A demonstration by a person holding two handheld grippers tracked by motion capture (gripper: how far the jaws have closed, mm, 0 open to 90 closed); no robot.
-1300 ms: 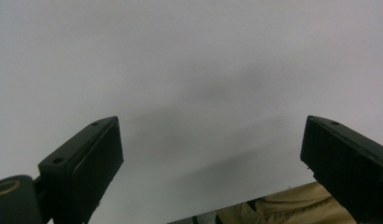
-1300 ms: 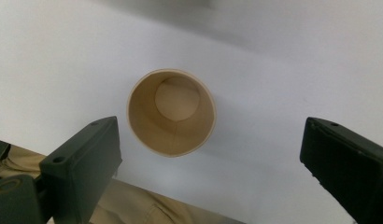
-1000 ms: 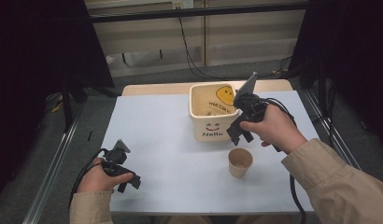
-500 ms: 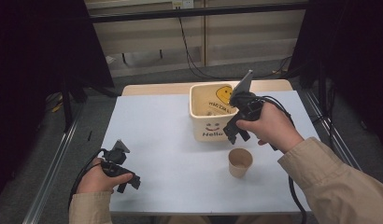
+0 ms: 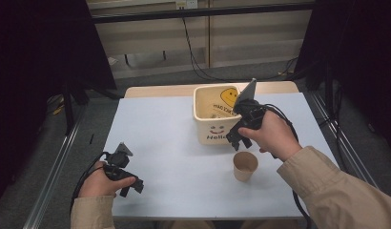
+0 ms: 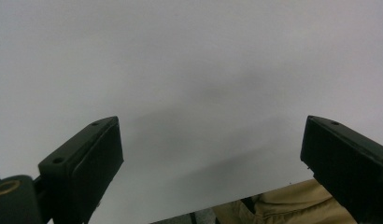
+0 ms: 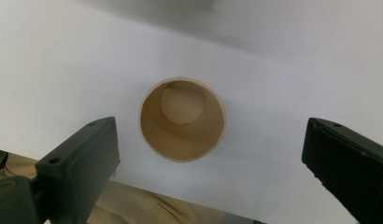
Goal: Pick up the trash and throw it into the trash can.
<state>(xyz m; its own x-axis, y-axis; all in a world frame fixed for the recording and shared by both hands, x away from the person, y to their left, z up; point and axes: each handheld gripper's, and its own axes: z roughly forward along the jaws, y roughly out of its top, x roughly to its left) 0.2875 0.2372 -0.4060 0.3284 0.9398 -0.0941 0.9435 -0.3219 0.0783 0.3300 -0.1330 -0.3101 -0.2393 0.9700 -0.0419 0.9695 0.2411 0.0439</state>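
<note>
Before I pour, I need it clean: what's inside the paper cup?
The right tongs look straight down into the paper cup: bare tan walls and a bare round bottom, nothing inside. The wall hides no part of the bottom.

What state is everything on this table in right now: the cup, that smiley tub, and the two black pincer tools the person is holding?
Paper cup: upright, empty, standing free on the table.
Smiley tub: upright, open-topped, behind the cup; contents unclear.
Right gripper: open, jaws wide apart, above the cup and pointing down at it, touching nothing.
Left gripper: open, holding nothing, near the table's front edge.
Table: covered with a pale sheet.
</note>
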